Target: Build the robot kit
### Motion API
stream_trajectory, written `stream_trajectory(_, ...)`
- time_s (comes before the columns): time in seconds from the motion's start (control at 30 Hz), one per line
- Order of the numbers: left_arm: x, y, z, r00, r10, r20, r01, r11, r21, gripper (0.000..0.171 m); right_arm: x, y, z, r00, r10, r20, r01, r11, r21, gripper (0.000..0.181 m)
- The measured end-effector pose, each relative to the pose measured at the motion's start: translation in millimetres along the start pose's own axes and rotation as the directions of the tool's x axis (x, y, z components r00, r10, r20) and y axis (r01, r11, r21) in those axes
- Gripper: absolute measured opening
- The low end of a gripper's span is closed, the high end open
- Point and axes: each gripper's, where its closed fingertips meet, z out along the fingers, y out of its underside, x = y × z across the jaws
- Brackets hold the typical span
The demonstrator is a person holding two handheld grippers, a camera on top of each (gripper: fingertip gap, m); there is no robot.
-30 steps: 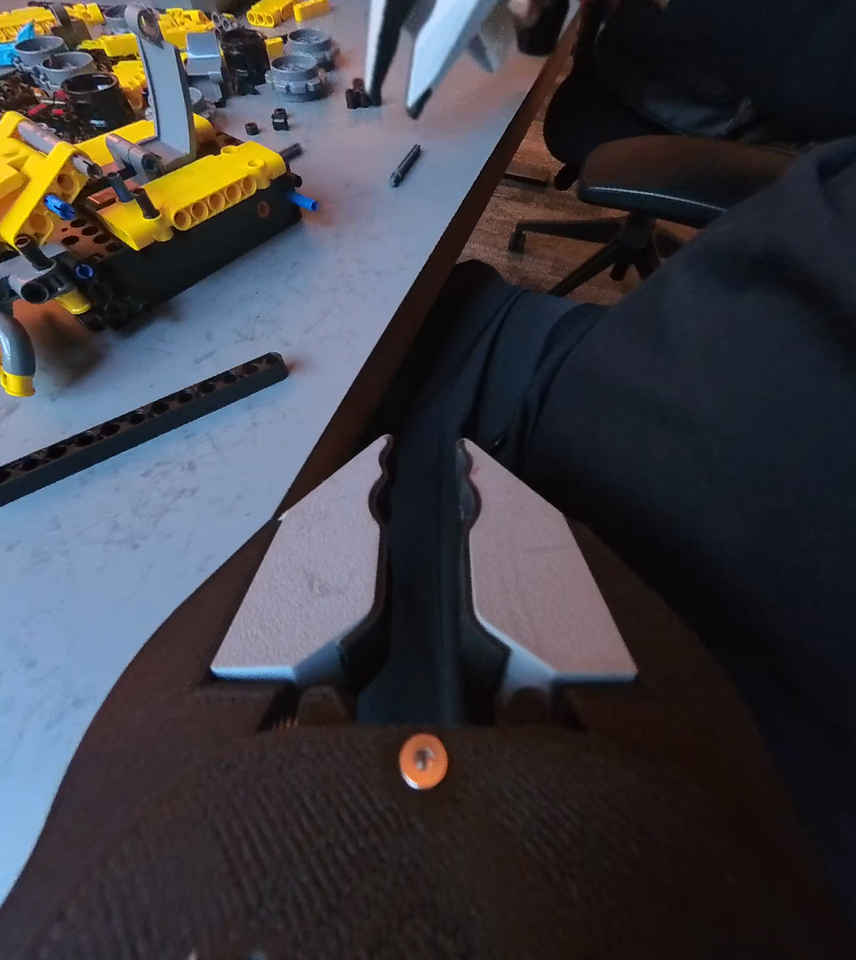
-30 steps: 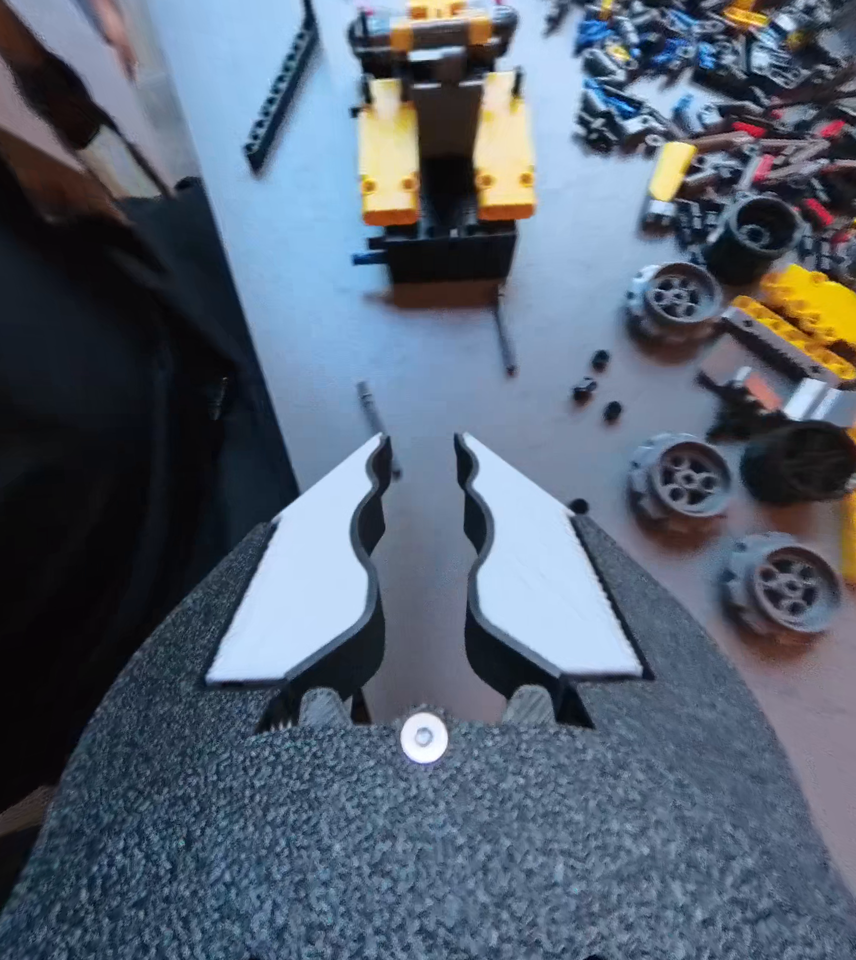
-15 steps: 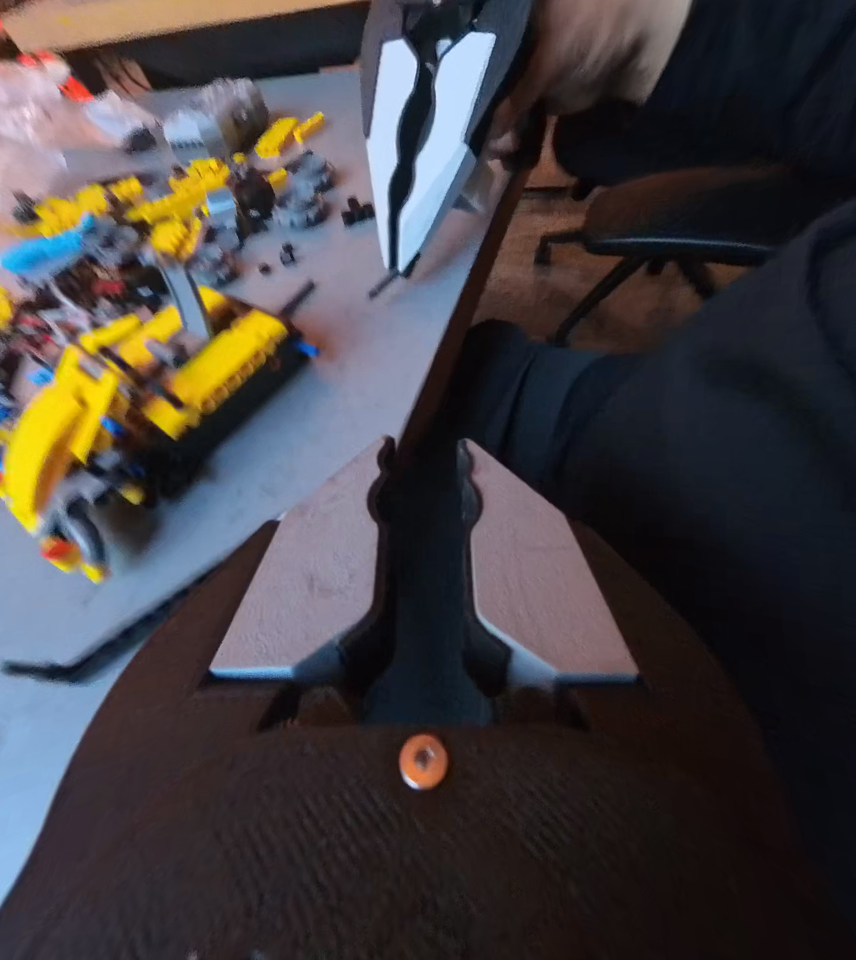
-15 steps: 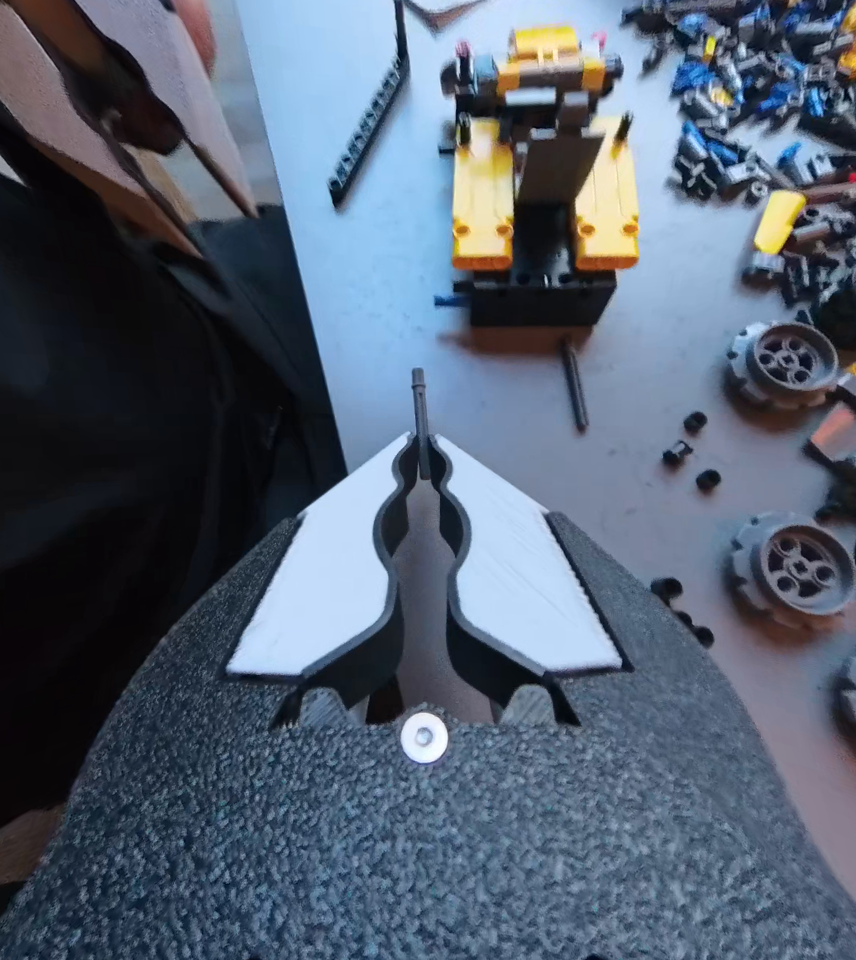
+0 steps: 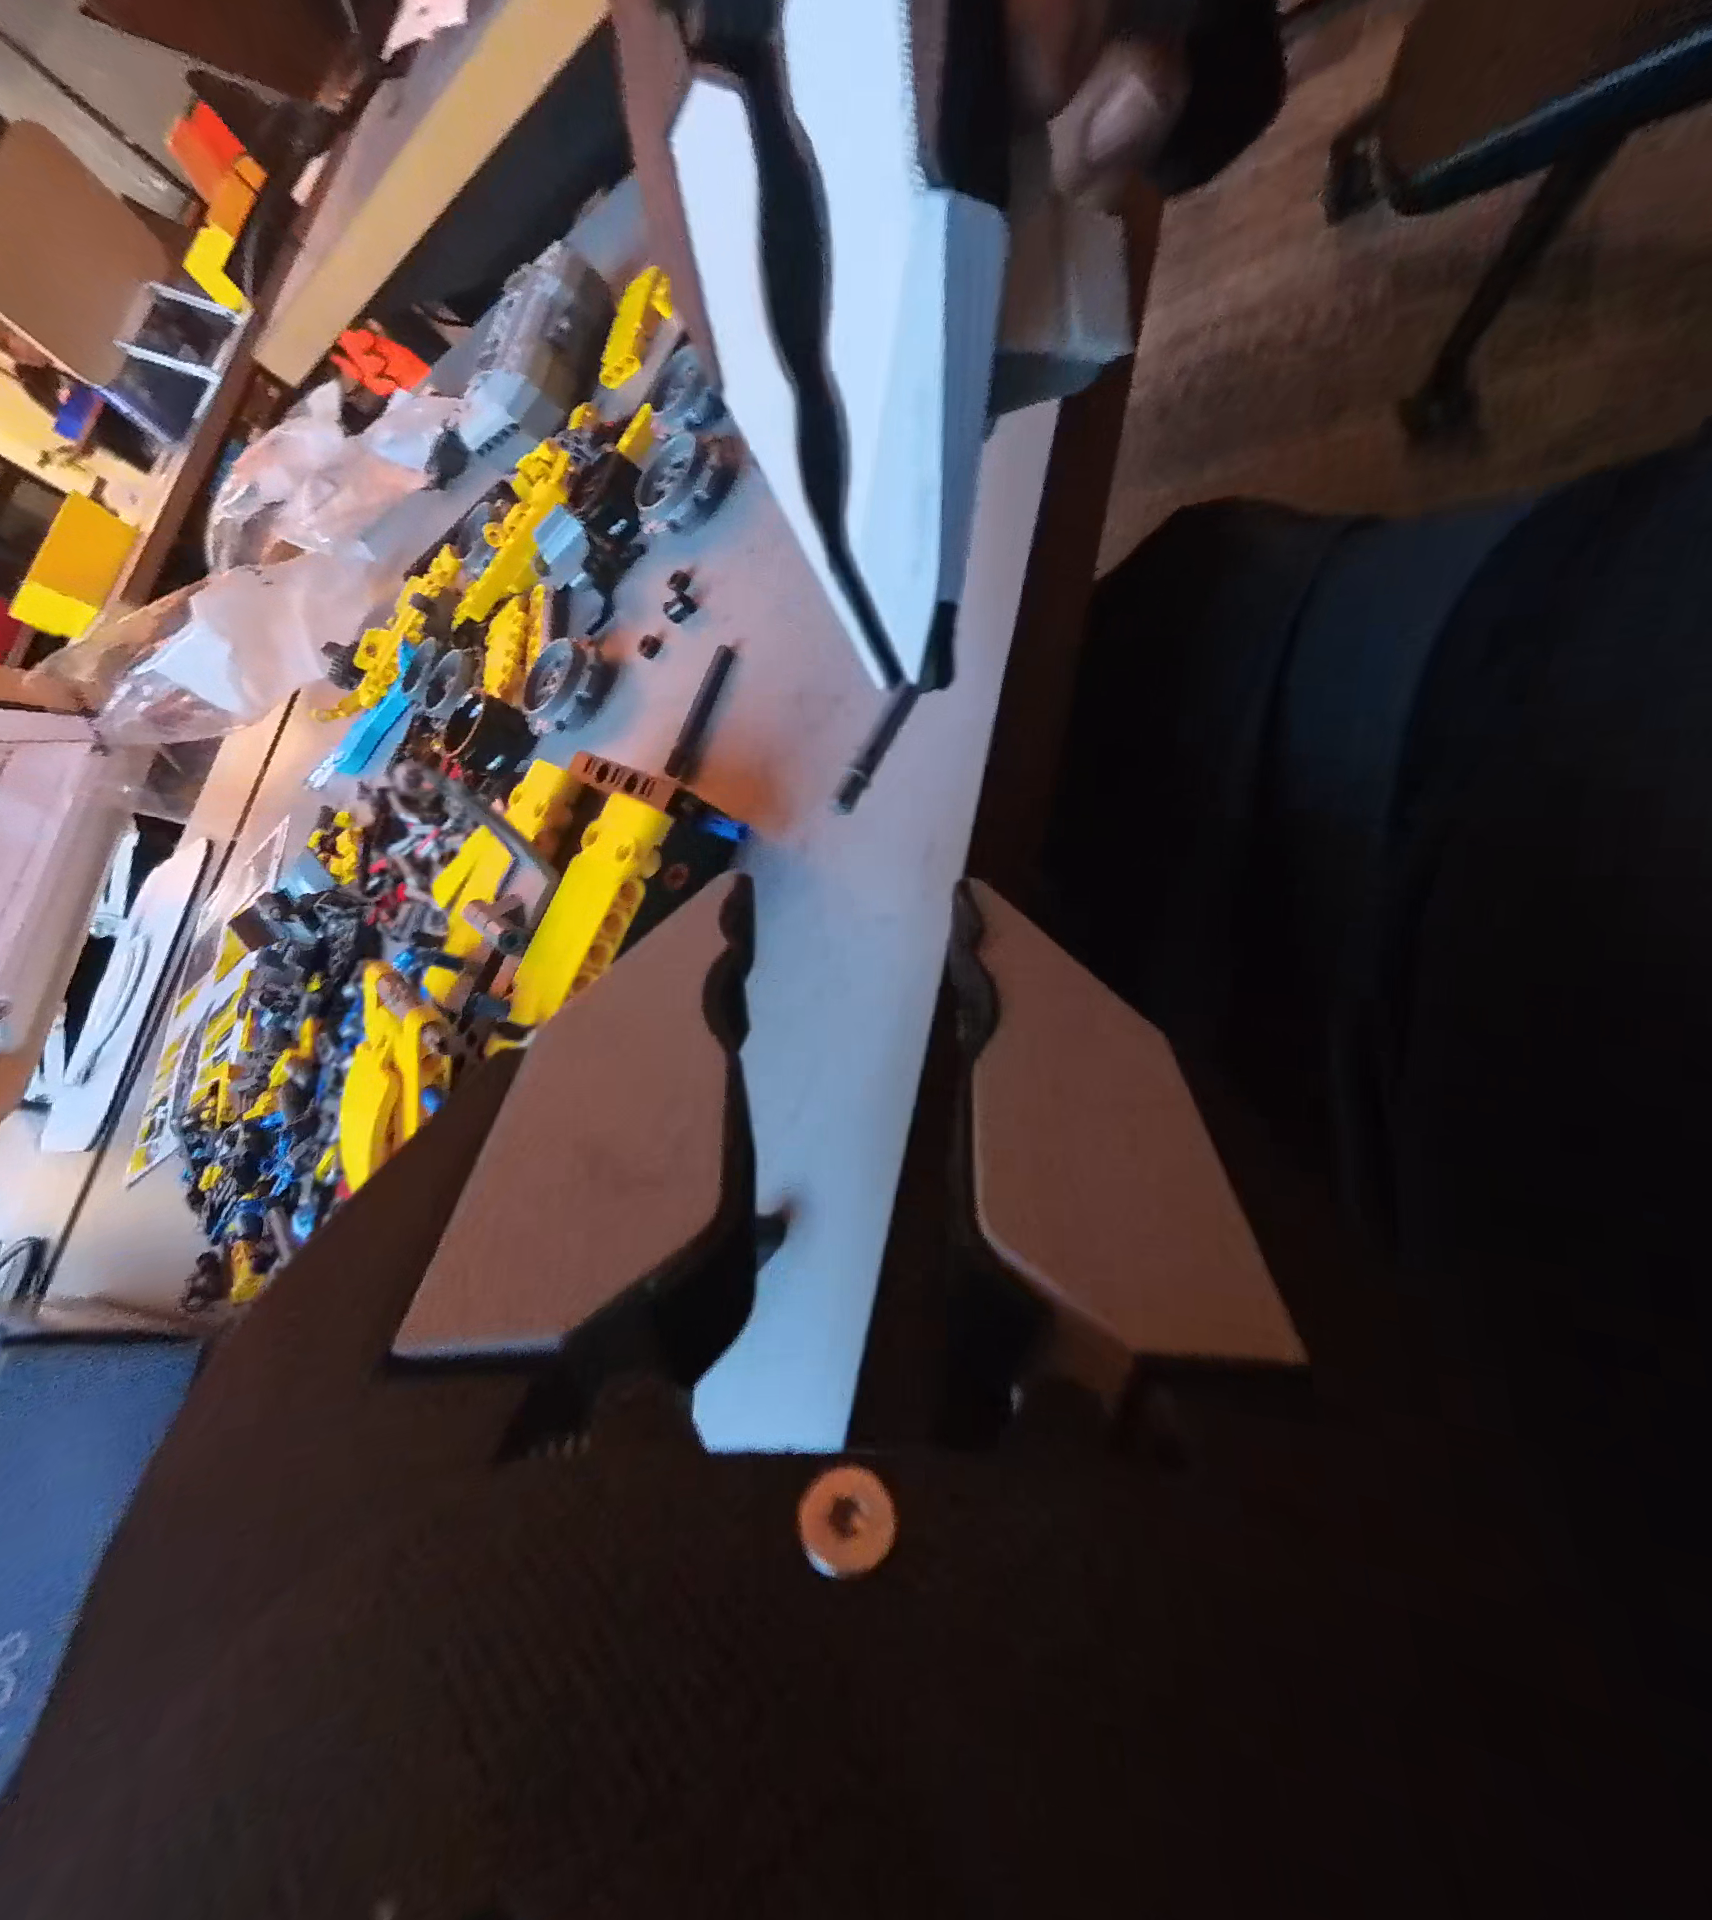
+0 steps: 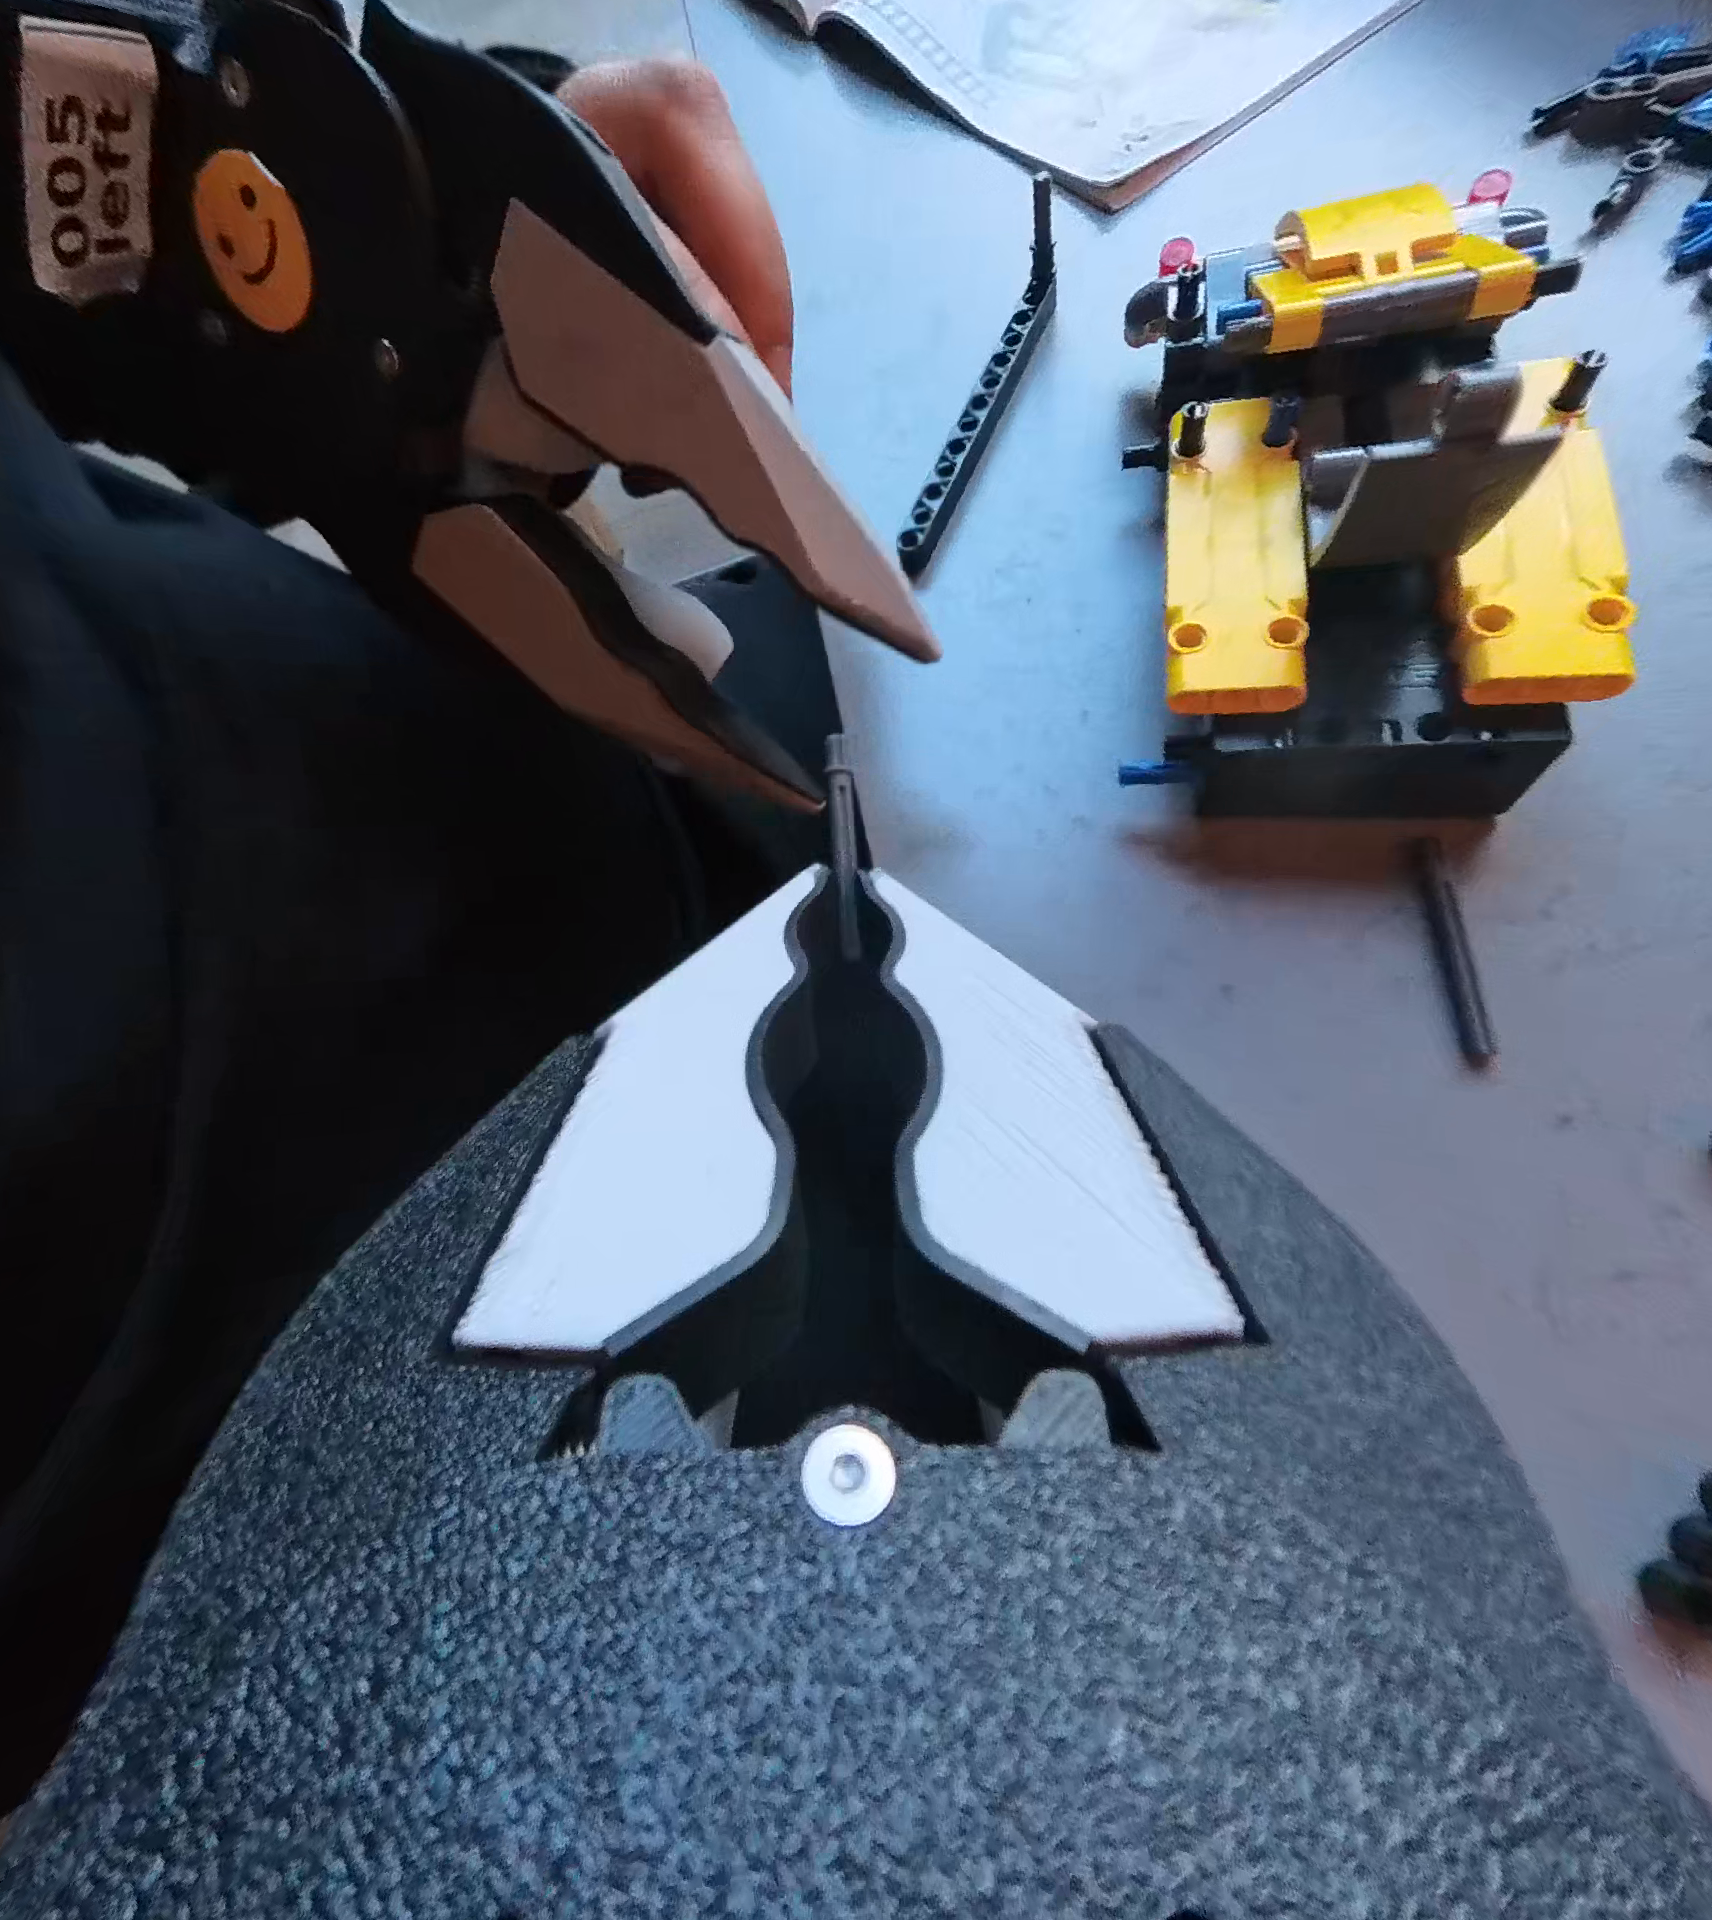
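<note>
My right gripper [image 6: 844, 881] is shut on a thin black axle [image 6: 839, 805] and holds it above the grey table [image 6: 1091, 935], with the axle's end sticking out past the tips. My left gripper [image 6: 867, 727] is open, and its lower fingertip [image 6: 800, 792] sits right at the axle's free end. In the left wrist view my left gripper [image 5: 852, 904] is open and empty. It points along the table edge at the right gripper [image 5: 909, 675] and the axle [image 5: 867, 748]. A yellow and black brick model [image 6: 1351, 582] stands beyond them; it also shows in the left wrist view [image 5: 603, 883].
A long black beam [image 6: 987, 384] and a loose black axle [image 6: 1451, 951] lie near the model. An open booklet [image 6: 1091, 83] lies at the far side. Loose parts and wheels [image 5: 519, 582] cover the table further in. A person's dark clothing [image 6: 156, 831] is at the table edge. My left and right fingertips are right by each other.
My right gripper closed on the black axle and lifted it off the table. My left gripper swung up from beside the table edge, opened wider and came to the axle's end.
</note>
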Motion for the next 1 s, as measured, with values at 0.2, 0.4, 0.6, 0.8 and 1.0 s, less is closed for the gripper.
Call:
stream_trajectory(0.2, -1.2, 16.8, -16.9, 0.998, -0.065, -0.022, 0.065, 0.997, 0.029, 0.034, 0.3, -27.5, 9.1, 0.999, -0.026, 0.032, 0.024, 0.998, 0.063, 0.003)
stream_trajectory(0.4, -34.7, 19.9, -36.3, 0.972, -0.235, 0.023, 0.23, 0.962, 0.148, 0.033, 13.7, -44.1, 21.0, 0.999, -0.021, 0.033, 0.019, 0.999, 0.05, 0.003)
stream_trajectory(0.6, -47.8, 24.8, -40.3, 0.968, -0.251, 0.016, 0.245, 0.954, 0.171, 0.03, 18.4, -46.7, 33.2, 0.998, 0.049, 0.044, -0.05, 0.999, 0.011, 0.003)
stream_trajectory(0.8, -38.4, 14.0, -34.0, 0.999, -0.048, 0.001, 0.047, 0.99, 0.133, 0.023, 6.8, -38.0, 32.9, 0.992, 0.103, 0.073, -0.104, 0.994, 0.017, 0.003)
stream_trajectory(1.0, -15.3, 4.9, -24.5, 0.984, 0.177, 0.008, -0.177, 0.981, 0.077, 0.015, -9.7, -30.6, 22.8, 0.986, 0.128, 0.107, -0.131, 0.991, 0.025, 0.004)
